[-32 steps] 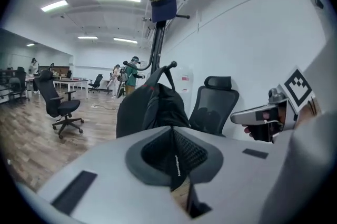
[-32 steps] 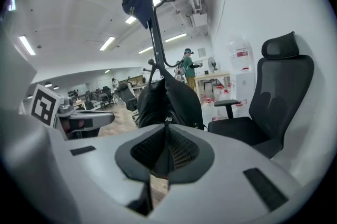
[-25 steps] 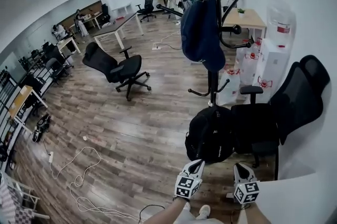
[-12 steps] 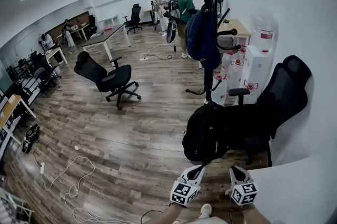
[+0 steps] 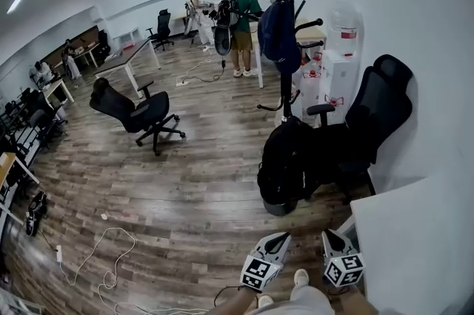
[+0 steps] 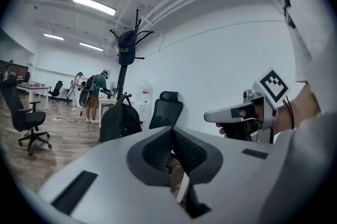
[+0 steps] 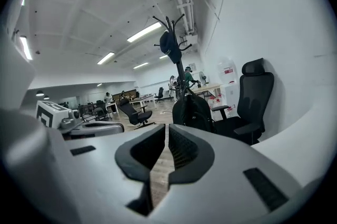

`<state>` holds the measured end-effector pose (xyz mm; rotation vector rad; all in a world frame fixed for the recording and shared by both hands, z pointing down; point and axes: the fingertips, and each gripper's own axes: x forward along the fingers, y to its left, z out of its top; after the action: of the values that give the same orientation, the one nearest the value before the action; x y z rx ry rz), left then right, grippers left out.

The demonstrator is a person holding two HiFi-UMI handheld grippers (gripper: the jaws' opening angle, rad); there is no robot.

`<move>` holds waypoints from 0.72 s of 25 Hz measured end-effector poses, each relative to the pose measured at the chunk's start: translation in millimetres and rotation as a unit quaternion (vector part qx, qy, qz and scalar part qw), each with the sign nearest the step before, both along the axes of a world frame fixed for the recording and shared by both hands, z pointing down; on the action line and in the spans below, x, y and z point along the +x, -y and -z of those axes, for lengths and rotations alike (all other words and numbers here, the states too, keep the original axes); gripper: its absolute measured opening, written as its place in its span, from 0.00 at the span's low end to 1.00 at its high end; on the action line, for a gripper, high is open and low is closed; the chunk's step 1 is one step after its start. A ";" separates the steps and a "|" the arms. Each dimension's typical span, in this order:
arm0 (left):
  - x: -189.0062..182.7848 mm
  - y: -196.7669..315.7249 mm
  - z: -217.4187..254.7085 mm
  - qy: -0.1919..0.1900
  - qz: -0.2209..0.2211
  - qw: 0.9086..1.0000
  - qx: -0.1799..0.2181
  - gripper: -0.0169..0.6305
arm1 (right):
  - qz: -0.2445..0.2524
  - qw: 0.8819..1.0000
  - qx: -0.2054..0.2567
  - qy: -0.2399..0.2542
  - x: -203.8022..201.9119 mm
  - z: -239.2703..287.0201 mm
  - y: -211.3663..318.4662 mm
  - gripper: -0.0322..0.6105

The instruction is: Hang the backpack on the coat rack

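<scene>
L gripper jaws together, R gripper a slit apart, both empty; risk: backpack may snag chair on lift.

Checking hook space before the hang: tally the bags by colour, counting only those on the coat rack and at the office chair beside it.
Black fabric backpack at the black mesh office chair: 1
Navy blue fabric bag hanging on the black metal coat rack: 1
Total: 2
</scene>
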<state>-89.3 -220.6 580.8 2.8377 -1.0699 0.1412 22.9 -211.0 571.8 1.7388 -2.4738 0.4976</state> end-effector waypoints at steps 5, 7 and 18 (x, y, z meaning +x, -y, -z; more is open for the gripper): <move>-12.1 -53.9 -2.2 0.013 -0.020 1.000 0.005 0.04 | -0.005 1.000 -0.001 -0.008 -10.1 1.5 -45.9 0.10; -12.2 -72.7 -1.4 0.024 -0.031 0.999 0.009 0.04 | -0.006 1.000 0.001 -0.006 -10.9 2.8 -57.2 0.10; 35.9 -156.9 -5.1 0.053 -0.060 0.997 0.008 0.04 | -0.009 1.000 0.020 0.011 30.2 12.8 -129.1 0.10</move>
<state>-53.4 -63.6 585.8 2.9389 -0.9221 0.2966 53.1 -81.8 559.0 1.7809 -2.5021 0.4761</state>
